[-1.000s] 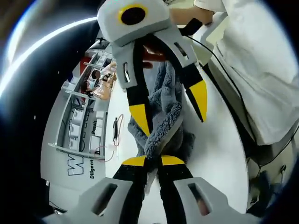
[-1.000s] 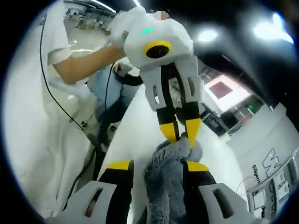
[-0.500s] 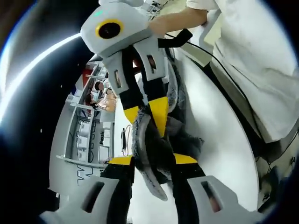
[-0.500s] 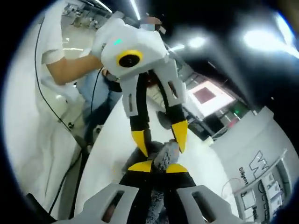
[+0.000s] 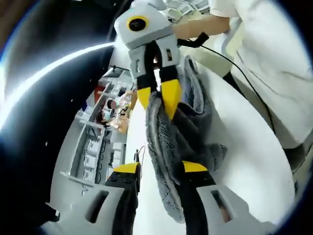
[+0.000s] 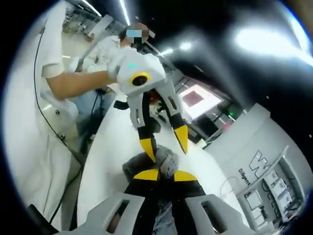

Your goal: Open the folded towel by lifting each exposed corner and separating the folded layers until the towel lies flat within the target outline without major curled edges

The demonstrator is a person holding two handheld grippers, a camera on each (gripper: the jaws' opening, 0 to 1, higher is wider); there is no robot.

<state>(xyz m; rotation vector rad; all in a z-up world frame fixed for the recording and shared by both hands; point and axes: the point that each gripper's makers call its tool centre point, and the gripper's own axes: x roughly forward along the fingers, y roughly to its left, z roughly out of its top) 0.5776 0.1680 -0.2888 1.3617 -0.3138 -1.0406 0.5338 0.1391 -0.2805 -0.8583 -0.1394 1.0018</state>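
Note:
A grey fluffy towel (image 5: 181, 132) hangs in folds above the white table (image 5: 244, 161). My right gripper (image 5: 157, 95) comes down from the top of the left gripper view and is shut on the towel's upper edge. In the right gripper view its jaws (image 6: 166, 175) pinch a bunch of the towel (image 6: 164, 164). My left gripper (image 5: 160, 167) is open, and the towel drapes past its right jaw. From the right gripper view, the left gripper (image 6: 165, 143) stands just beyond the towel with its yellow fingers spread.
A person in white clothing (image 5: 274, 58) stands along the table's edge, an arm (image 6: 73, 83) reaching to the left gripper. A grey machine cabinet with lettering (image 6: 264, 186) and shelves (image 5: 93, 152) lies past the table's far side. A thin cable (image 5: 136, 155) rests by it.
The right gripper went from open to shut on the towel. The left gripper let go and opened. The two grippers have drawn apart, and more towel hangs between them.

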